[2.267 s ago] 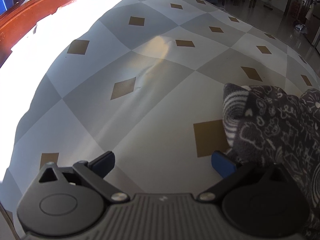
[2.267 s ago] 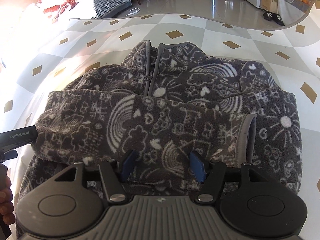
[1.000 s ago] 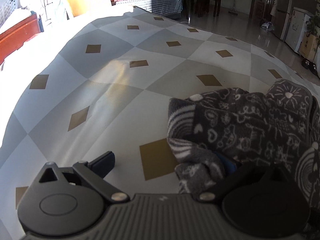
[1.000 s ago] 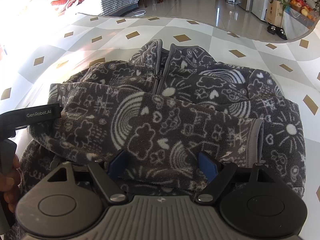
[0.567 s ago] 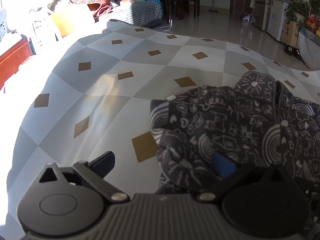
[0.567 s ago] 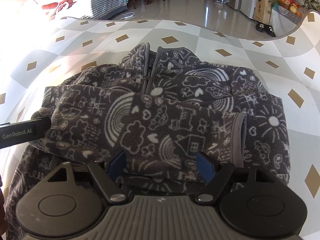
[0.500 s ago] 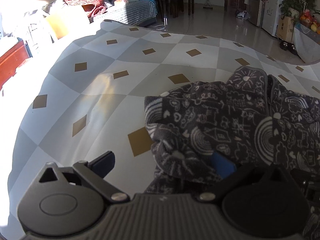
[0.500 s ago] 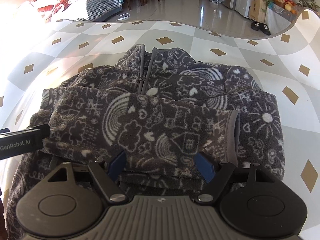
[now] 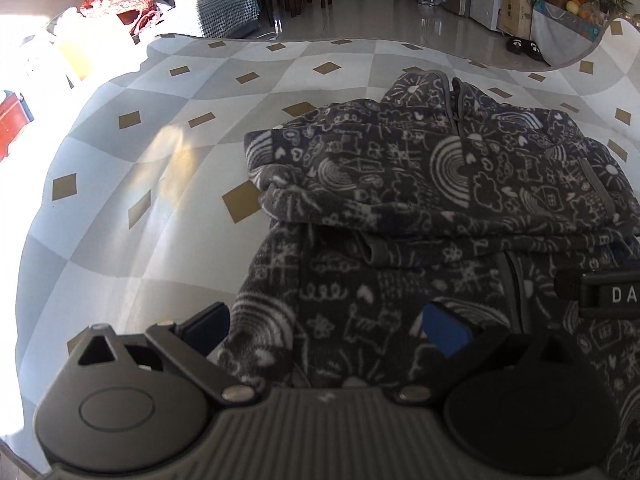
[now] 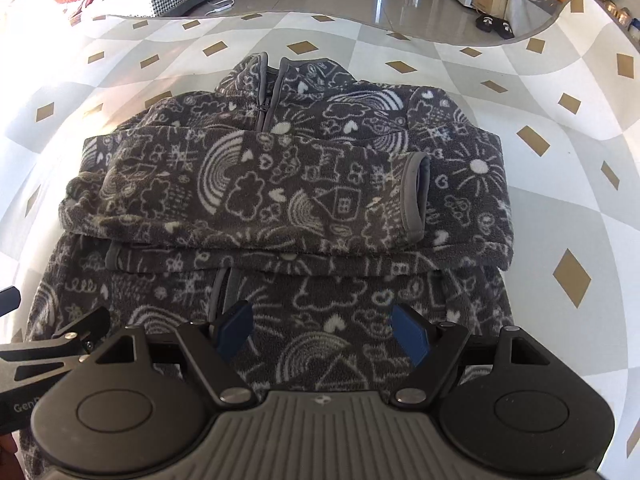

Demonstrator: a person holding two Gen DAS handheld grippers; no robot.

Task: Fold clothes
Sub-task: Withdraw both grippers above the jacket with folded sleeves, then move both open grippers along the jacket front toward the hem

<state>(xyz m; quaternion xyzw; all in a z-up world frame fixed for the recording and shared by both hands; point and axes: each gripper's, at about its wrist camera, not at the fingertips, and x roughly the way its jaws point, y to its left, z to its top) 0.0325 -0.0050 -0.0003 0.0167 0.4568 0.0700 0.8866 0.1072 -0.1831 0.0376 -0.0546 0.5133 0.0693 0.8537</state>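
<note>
Lettering "DA" (image 9: 622,295) shows on the right gripper (image 10: 322,330) above the jacket (image 10: 280,184).

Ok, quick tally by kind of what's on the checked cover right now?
Fleece jackets: 1
Tools over it: 2, left tool, right tool
Total: 3

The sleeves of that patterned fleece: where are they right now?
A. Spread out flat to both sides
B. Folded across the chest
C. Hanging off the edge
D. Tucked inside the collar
B: a sleeve lies across the fleece, cuff on its front, below the collar.
</note>
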